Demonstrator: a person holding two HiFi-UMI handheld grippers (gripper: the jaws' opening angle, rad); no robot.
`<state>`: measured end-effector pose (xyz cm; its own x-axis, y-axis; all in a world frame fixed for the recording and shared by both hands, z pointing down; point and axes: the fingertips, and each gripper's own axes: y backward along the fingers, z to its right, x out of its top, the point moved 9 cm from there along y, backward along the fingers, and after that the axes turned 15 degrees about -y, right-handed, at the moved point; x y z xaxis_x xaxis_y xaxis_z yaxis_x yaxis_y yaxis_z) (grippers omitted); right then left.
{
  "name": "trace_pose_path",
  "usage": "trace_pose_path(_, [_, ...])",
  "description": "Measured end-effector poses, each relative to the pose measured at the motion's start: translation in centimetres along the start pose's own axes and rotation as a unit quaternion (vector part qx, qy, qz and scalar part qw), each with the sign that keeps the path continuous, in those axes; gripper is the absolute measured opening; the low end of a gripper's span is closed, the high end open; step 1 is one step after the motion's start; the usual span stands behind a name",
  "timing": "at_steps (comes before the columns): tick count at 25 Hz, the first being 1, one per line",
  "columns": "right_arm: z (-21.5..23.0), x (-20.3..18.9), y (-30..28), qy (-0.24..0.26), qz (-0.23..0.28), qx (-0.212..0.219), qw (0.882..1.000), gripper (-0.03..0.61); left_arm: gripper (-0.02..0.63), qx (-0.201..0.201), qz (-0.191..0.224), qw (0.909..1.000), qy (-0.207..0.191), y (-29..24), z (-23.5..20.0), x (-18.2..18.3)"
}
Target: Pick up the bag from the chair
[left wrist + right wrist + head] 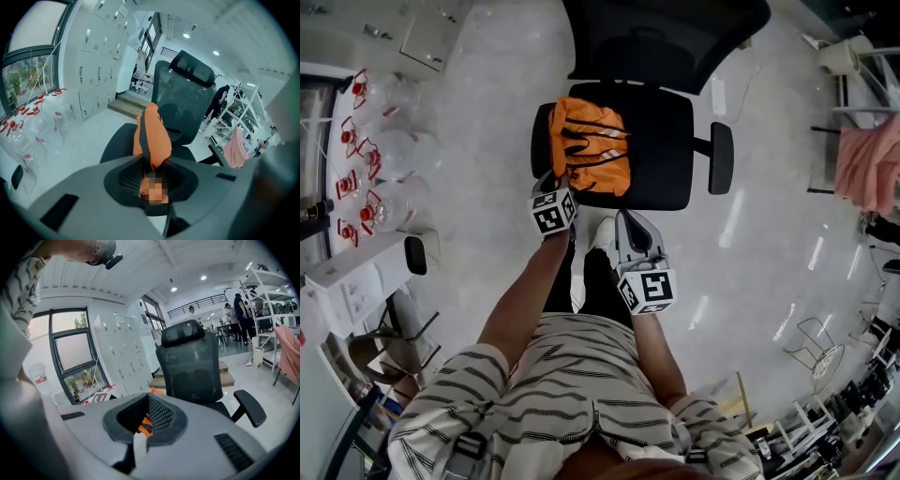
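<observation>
A: Status: the bag [591, 145] is seen on the left half of the chair [666, 159] seat, upper centre of the head view. The left gripper [557, 180] is clamped on its near edge, with orange fabric pinched between the jaws.
B: Right gripper [626, 221]?
A: Parked below the seat edge, jaws together, nothing in them.
B: Risk noted: only a thin fold seems caught. On lift it could be dragged out by the bag's weight.
</observation>
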<state>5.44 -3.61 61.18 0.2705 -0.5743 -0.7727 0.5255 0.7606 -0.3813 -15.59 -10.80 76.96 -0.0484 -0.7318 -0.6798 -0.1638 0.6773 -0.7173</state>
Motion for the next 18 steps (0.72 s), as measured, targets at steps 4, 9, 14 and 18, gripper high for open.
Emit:
trace_pose_path(4, [0.3,0.1,0.2,-0.001,0.004,-0.007,1.000,0.018,0.060,-0.011,0.002,0.9999,-0.006,0.1,0.7,0.1])
trace_pose_path(9, [0.7,0.3,0.7,-0.004,0.010,-0.015,1.000,0.018,0.051,-0.030,0.009,0.9993,-0.020,0.4,1.6,0.3])
trace_pose_path(14, [0.9,0.4,1.0,-0.004,0.014,-0.017,1.000,0.018,0.048,-0.042,0.017,0.9987,-0.024,0.8,2.3,0.8])
trace_pose_path(18, [1.1,0.6,1.5,-0.003,0.019,-0.020,1.000,0.018,0.044,-0.053,0.020,0.9980,-0.027,1.1,3.3,1.3])
